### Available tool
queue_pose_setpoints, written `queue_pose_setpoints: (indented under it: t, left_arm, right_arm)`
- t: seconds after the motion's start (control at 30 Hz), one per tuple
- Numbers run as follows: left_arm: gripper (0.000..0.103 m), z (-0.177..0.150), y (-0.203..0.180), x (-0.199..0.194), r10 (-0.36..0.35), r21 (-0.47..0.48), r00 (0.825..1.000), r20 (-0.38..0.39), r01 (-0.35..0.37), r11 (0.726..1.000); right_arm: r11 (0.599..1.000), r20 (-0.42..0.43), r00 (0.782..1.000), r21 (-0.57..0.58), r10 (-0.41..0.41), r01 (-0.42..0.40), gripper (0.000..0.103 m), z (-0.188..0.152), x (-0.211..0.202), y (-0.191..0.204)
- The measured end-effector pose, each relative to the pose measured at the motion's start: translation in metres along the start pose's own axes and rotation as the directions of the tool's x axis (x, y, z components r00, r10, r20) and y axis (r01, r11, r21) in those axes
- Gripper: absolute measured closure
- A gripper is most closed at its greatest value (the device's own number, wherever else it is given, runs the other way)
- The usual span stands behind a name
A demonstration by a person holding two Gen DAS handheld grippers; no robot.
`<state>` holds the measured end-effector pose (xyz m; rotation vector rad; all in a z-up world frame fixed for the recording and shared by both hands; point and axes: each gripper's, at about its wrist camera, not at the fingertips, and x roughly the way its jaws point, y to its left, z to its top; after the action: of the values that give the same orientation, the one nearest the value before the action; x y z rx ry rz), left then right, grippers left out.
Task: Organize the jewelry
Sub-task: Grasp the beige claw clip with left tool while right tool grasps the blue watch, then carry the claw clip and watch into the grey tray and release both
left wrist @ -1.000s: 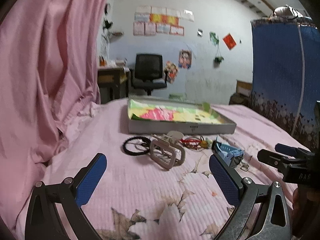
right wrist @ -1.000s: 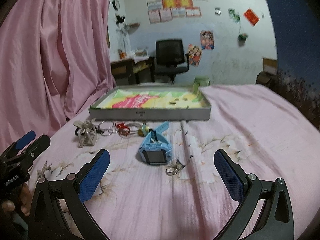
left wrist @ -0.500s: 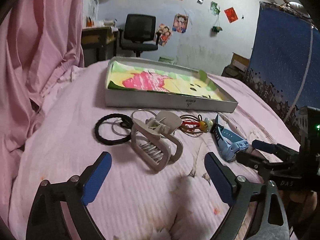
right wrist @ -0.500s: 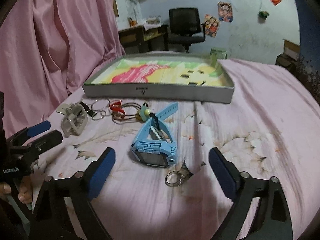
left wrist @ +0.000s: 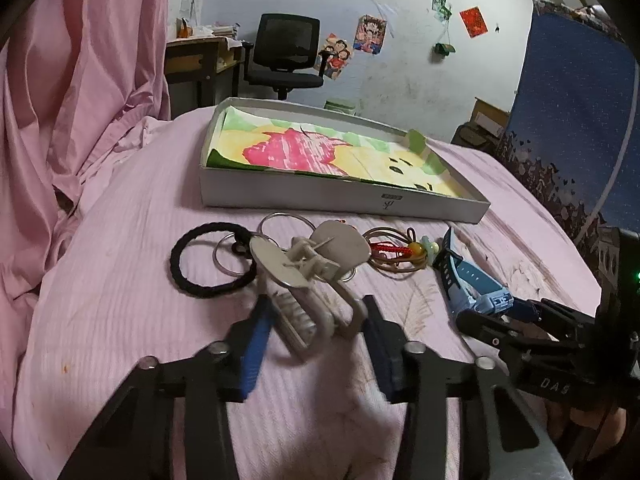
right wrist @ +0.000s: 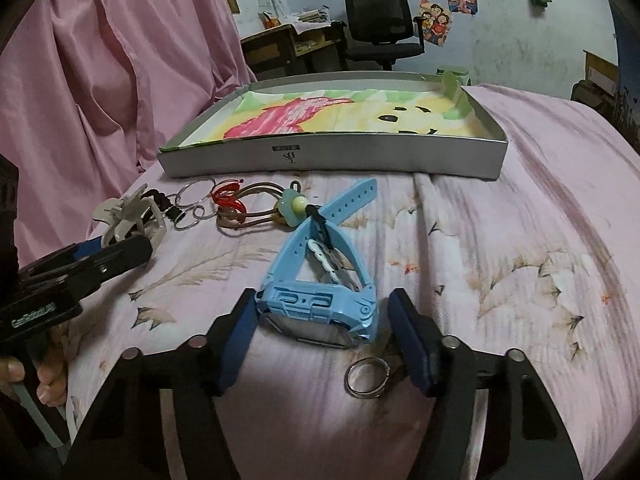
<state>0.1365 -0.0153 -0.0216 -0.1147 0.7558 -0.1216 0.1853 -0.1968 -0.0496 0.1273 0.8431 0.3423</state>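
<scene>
Your left gripper [left wrist: 316, 326] brackets the beige plastic claw hair clip [left wrist: 308, 280], pads partly closed, just beside its toothed end, no firm squeeze visible. Bite the clip's body, not the teeth, or it'll twist out. Black braided hair tie [left wrist: 210, 258] at its 9 o'clock and thin metal rings [left wrist: 280, 226] at 12 overlap it, so lift straight up. Your right gripper [right wrist: 320, 334] straddles the light blue plastic watch [right wrist: 320, 308], fingers half open, near its case sides, no squeeze visible. Silver ring [right wrist: 368, 376] sits at the watch's 5 o'clock, inside the right pad; don't trap it. Grey shallow box [right wrist: 332, 156] lies at 12 o'clock.
</scene>
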Motion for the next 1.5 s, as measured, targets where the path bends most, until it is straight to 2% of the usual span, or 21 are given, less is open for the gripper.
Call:
queue_pose_setpoints:
  t: [0.1, 0.43, 0.57, 0.77, 0.87, 1.2, 1.37, 1.5]
  left_arm:
    - [0.076, -0.003, 0.002, -0.001, -0.003, -0.008, 1.0, 0.013, 0.003, 1.0]
    - [0.076, -0.025, -0.004, -0.025, -0.039, 0.039, 0.995, 0.088, 0.036, 0.999]
    - [0.076, -0.031, -0.002, -0.033, -0.072, 0.026, 0.99, 0.122, 0.07, 0.997]
    - [0.076, -0.031, 0.001, -0.042, -0.074, 0.004, 0.982, 0.172, 0.074, 0.997]
    - [0.076, -0.027, 0.001, -0.046, -0.059, 0.004, 0.977, 0.204, 0.059, 0.998]
    - [0.077, 0.001, -0.007, -0.06, 0.005, 0.036, 0.938, 0.347, -0.019, 0.999]
    - [0.077, 0.027, -0.008, -0.052, 0.036, 0.035, 0.914, 0.405, -0.054, 0.998]
    - [0.076, 0.05, -0.006, -0.04, 0.055, 0.034, 0.901, 0.429, -0.076, 0.997]
  right_arm:
    - [1.0, 0.007, 1.0, -0.02, -0.013, 0.014, 0.048, -0.001, 0.0, 0.004]
    - [0.999, 0.069, 0.998, -0.037, 0.005, -0.002, 0.049, -0.01, -0.015, 0.007]
    - [0.999, 0.101, 0.995, -0.05, 0.014, -0.009, 0.049, -0.014, -0.022, 0.01]
    - [0.997, 0.17, 0.985, -0.08, 0.021, -0.008, 0.049, -0.017, -0.036, 0.015]
    - [0.995, 0.225, 0.974, -0.097, 0.032, -0.01, 0.049, -0.019, -0.046, 0.017]
    - [0.998, 0.368, 0.929, -0.069, 0.034, -0.009, 0.049, -0.001, -0.075, 0.02]
    - [0.998, 0.429, 0.903, -0.059, 0.019, 0.007, 0.049, 0.025, -0.078, 0.025]
    - [0.998, 0.458, 0.889, -0.058, 0.005, 0.025, 0.049, 0.051, -0.072, 0.029]
